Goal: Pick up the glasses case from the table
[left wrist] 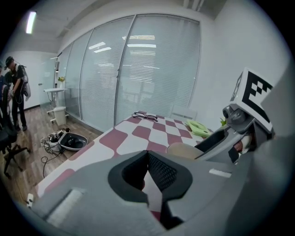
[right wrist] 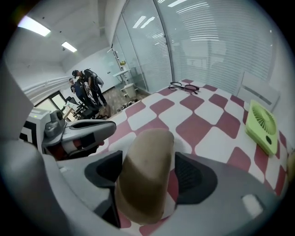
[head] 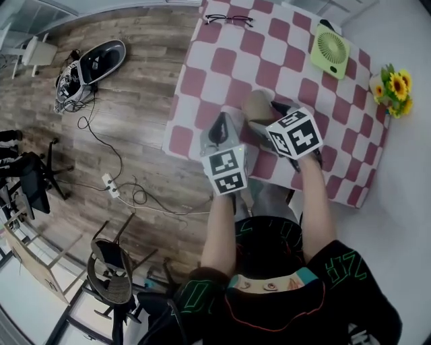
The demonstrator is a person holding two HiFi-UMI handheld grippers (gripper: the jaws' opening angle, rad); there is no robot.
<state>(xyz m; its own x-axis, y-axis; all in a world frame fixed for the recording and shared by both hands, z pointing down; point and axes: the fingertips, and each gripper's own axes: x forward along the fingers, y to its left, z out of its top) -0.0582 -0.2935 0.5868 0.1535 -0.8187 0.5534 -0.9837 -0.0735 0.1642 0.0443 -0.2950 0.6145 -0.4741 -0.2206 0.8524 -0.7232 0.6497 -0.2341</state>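
Head view looks steeply down on a table (head: pixel 269 57) under a red-and-white checked cloth, with both grippers over its near part. The tan glasses case (head: pixel 258 106) lies there on the cloth, roughly at the centre of the near half. The right gripper (head: pixel 266 114) reaches it from 5 o'clock.

Right gripper view shows the case (right wrist: pixel 145 173) lengthwise between that gripper's fingers (right wrist: pixel 198 177). They are spread wide around it, released rather than squeezing. A strip of cloth shows between the case and the finger at 3 o'clock. The other finger, at 9 o'clock, sits right against the case's side, and whether it touches cannot be told.

The left gripper (head: pixel 219 129) hovers at 8 o'clock of the case, near the table's edge. Left gripper view shows its fingers (left wrist: pixel 161 173) clenched, tips meeting, with nothing between them and only cloth below. The case (left wrist: pixel 184 150) appears at 2 o'clock of them, under the right gripper.

A pair of dark-framed glasses (head: pixel 229 19) lies at the table's far 11 o'clock corner. A flat green fan (head: pixel 330 48) lies at 1 o'clock of the case, and sunflowers (head: pixel 395 87) stand at 3 o'clock by the table's edge. At 9 o'clock of the table, the wooden floor (head: pixel 135 101) carries cables (head: pixel 101 145) and a dark shell-like object (head: pixel 101 59).
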